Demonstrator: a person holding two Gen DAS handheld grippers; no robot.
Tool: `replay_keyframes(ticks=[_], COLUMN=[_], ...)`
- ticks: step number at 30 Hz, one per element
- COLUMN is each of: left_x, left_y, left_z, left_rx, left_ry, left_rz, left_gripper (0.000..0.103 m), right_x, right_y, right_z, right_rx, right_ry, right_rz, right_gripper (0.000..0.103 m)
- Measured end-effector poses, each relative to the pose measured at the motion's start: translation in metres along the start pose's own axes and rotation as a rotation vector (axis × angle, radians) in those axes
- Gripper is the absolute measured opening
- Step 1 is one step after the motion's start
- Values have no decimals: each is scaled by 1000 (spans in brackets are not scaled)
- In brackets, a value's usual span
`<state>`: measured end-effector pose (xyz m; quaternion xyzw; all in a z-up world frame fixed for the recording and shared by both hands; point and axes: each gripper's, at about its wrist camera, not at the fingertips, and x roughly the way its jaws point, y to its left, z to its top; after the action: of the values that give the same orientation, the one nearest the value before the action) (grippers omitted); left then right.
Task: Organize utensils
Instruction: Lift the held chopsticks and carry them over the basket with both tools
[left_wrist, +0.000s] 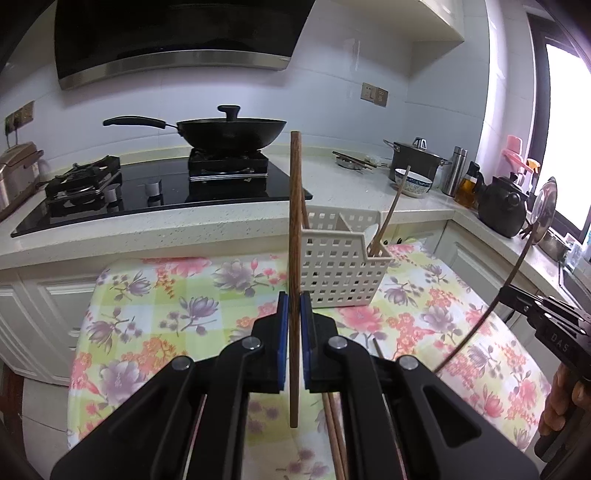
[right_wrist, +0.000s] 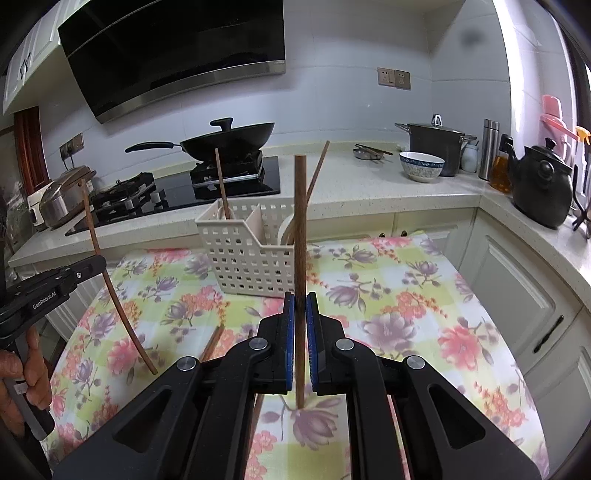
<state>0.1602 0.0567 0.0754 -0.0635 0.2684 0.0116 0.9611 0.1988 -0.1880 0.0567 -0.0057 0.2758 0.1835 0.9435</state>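
left gripper (left_wrist: 294, 314): pads pressed tight on a brown wooden chopstick (left_wrist: 294, 236) held upright, its lower end hanging clear above the cloth, near the table's near edge
right gripper (right_wrist: 300, 314): jaws clamped on a second wooden chopstick (right_wrist: 300, 229), also upright, its tip just above the cloth
hands: in the right wrist view a hand (right_wrist: 22, 384) grips the left gripper's handle at the table's left edge
loose chopsticks (left_wrist: 334, 432): a pair lying flat on the cloth, partly hidden under the left gripper
floral tablecloth (right_wrist: 399, 295): covers the whole table, pink and purple flowers on yellow-green checks
utensil basket (right_wrist: 243, 254): white, perforated, with dividers, standing at the table's far edge; a chopstick (right_wrist: 221, 184) leans in its left compartment, another (right_wrist: 317, 170) beside a white spoon (right_wrist: 286, 229) in the right
counter (right_wrist: 351, 192): beyond the table, carrying a black wok (right_wrist: 229, 142) on the hob, a blue-patterned bowl (right_wrist: 421, 166), a dark pot (right_wrist: 436, 144) and a black kettle (right_wrist: 541, 184)
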Motion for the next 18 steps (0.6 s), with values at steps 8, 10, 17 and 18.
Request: replay_keyframes(ticks=[8,10,17,18], left_x=[15,14,17,18], left_y=[-5,-7,-21,-22], left_z=[45,59,126,133], left_rx=[22,25,55,58], left_ry=[-20,-36,-120,-127], left_rz=[-36,-47,-72,-73], left_gripper=[6,6,6,6], right_x=[9,11,11,12], right_y=[-7,-7,-5,-5], right_z=[47,63,123,129], right_rx=[-6,-12,-35,-36], right_ry=[-40,-54,-129,-136], right_rz=[25,33,44,45], right_gripper=[9,9,9,9])
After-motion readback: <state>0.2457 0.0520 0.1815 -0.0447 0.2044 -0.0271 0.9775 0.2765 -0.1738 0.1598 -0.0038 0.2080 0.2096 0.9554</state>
